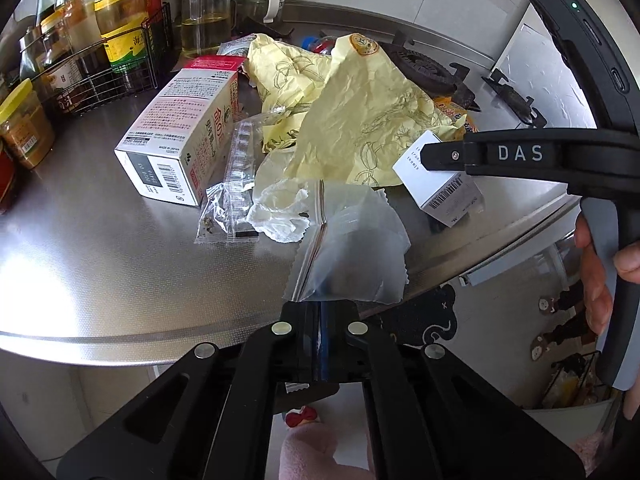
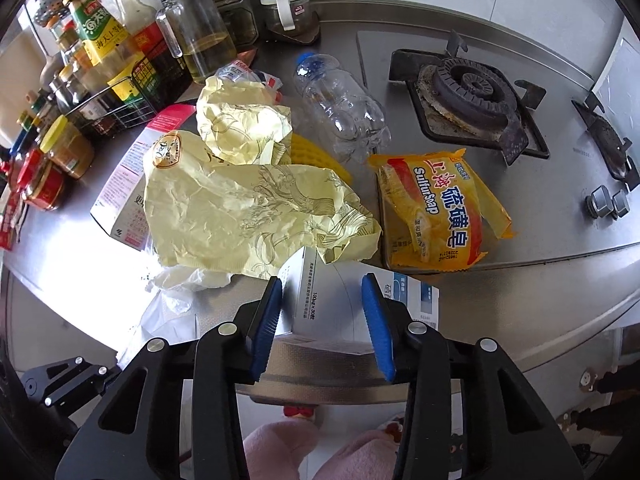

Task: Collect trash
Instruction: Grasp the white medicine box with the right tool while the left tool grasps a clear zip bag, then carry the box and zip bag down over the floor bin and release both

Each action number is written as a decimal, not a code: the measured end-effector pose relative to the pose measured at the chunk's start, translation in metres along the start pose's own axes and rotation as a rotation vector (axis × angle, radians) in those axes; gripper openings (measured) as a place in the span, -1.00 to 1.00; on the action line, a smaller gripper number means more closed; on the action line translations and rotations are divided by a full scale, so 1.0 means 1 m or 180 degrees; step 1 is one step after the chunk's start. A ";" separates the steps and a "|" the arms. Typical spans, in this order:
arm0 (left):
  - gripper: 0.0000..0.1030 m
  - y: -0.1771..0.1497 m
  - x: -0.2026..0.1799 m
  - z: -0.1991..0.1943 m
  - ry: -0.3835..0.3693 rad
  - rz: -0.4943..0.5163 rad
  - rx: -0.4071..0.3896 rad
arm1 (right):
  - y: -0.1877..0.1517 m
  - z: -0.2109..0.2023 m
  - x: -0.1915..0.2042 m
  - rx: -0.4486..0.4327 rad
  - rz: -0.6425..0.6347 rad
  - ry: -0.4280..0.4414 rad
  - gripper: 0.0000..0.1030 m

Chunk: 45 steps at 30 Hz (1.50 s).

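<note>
Beside stove (image 2: 468, 92): trash heap on steel counter (image 1: 100, 248).
L gripper (image 1: 320, 320): clamped on zip bag (image 1: 352, 248).
R gripper (image 2: 322, 320): straddling small white box (image 2: 332, 308), grip unclear.
In way: yellow wrapper (image 2: 240, 208) overlapping box.

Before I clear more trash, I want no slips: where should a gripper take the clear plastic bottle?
Grip the clear plastic bottle across its ribbed middle, coming from above. It lies on its side between the yellow paper and the burner, body exposed; the grooves should steady the pads.
</note>
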<state>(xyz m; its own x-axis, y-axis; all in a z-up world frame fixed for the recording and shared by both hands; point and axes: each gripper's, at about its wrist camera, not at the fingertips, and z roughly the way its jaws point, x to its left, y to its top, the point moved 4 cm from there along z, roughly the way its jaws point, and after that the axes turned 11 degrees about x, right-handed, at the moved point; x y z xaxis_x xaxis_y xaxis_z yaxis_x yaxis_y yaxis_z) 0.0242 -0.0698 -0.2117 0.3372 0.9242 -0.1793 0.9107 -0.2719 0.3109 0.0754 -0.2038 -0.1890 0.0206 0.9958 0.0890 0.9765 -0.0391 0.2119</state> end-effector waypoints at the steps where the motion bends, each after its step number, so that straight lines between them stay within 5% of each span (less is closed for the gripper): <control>1: -1.00 -0.001 0.001 -0.002 0.0007 -0.0035 -0.0013 | 0.001 0.001 0.001 0.0017 -0.0032 -0.0005 -0.13; 12: -1.00 -0.010 -0.004 -0.009 0.0101 -0.0605 -0.0155 | -0.003 0.026 0.001 0.0242 -0.0613 -0.0160 0.84; 18: -1.00 -0.023 -0.006 -0.010 0.0231 -0.0889 -0.0214 | -0.006 0.047 -0.010 0.0267 -0.0732 -0.0152 0.81; 21: -1.00 -0.028 -0.004 -0.012 0.0305 -0.1023 -0.0254 | -0.009 0.053 -0.016 0.0329 -0.0751 0.0032 0.24; 25: -1.00 -0.037 -0.003 -0.018 0.0380 -0.1150 -0.0290 | -0.015 0.048 -0.017 0.0233 -0.0874 0.0094 0.12; 37: -1.00 -0.069 -0.011 -0.035 0.0491 -0.1385 -0.0364 | -0.078 0.027 -0.002 0.0428 -0.1243 0.0506 0.06; 45: -1.00 -0.103 -0.016 -0.032 0.0458 -0.1465 -0.0327 | -0.116 0.031 -0.008 0.0516 -0.1368 0.0546 0.06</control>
<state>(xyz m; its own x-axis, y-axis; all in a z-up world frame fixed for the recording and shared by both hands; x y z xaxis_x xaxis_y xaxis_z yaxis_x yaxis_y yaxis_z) -0.0829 -0.0483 -0.2111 -0.1375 0.9718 -0.1913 0.9268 0.1944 0.3214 -0.0318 -0.2046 -0.2443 -0.4141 0.8905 0.1885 0.9099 0.3995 0.1117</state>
